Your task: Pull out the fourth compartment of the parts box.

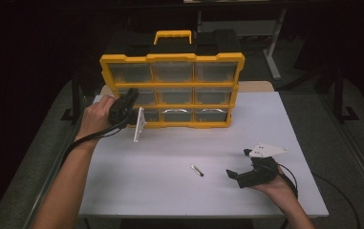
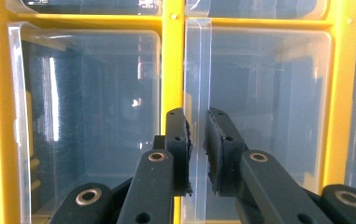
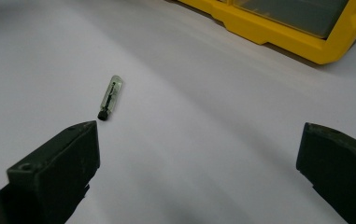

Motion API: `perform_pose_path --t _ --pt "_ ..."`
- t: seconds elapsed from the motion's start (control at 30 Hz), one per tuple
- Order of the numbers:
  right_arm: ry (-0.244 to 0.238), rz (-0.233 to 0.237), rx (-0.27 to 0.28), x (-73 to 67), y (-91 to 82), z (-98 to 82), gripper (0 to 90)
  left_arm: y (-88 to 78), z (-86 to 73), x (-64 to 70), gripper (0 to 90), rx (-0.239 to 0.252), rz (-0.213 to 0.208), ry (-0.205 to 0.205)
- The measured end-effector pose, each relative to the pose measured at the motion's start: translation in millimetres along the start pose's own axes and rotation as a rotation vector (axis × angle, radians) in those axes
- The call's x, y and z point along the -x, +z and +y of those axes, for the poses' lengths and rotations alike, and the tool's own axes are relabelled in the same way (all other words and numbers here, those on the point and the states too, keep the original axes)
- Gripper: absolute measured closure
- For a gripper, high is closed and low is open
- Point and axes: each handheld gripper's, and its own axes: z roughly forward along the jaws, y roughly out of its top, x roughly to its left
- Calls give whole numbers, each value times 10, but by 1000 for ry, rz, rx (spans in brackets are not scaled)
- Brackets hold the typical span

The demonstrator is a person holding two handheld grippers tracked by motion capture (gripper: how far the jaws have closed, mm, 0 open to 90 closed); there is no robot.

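Yellow framing ran round the organiser case that stood upright at the far side of my white table, its clear drawers in rows of three. At the left, my left gripper was up against the case's lower left corner. Along its own camera I saw its jaws pinched narrow on the clear front lip of a drawer, the pads pressing that thin plastic edge between them, just beside a yellow divider. Toward the middle, a small clear tube with a dark tip lay flat on the table, well apart from the case. At the right, my right gripper rested near the table's front edge with its jaws spread wide and nothing between them, the tube lying just ahead of its left jaw.
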Motion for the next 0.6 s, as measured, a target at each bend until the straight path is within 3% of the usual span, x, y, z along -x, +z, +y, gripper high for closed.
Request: perform_pose_path --t 0.6 --pt "-3 -2 5 9 5 -2 0 -90 32 -7 803 -14 -1 11"
